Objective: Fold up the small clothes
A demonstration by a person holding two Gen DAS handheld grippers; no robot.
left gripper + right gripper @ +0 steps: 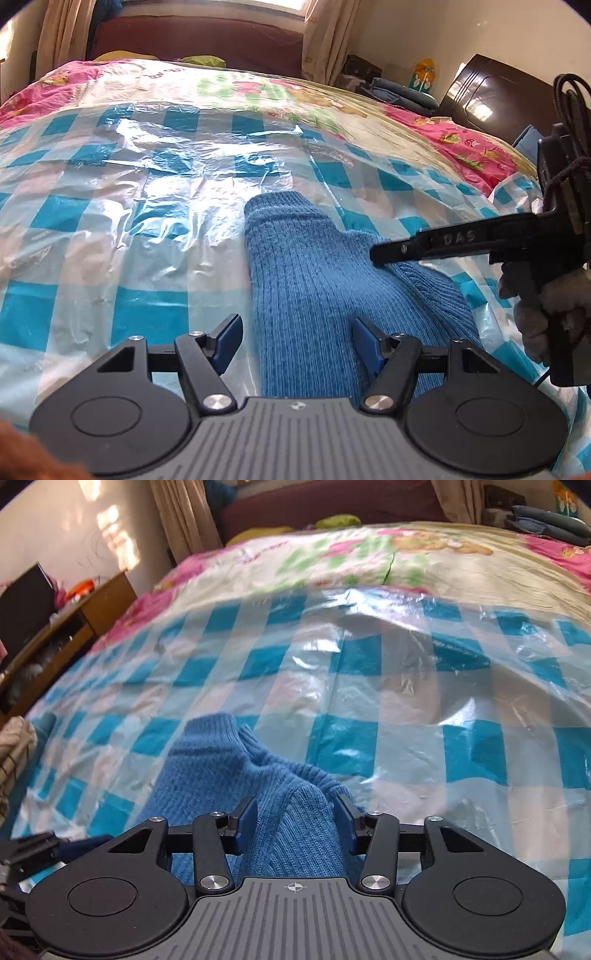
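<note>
Right wrist: right gripper (294, 821) fingers straddle blue sweater (229, 775).

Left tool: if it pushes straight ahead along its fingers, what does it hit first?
Most likely the blue knitted garment, which lies between and just ahead of the left tool. Beyond it is the checked plastic sheet. Depth is hard to judge in the fisheye view.

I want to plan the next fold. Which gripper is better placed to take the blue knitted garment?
Probably the right gripper: the blue knitted garment bunches between its jaws. The left gripper stands wide beside the garment's edge.
</note>
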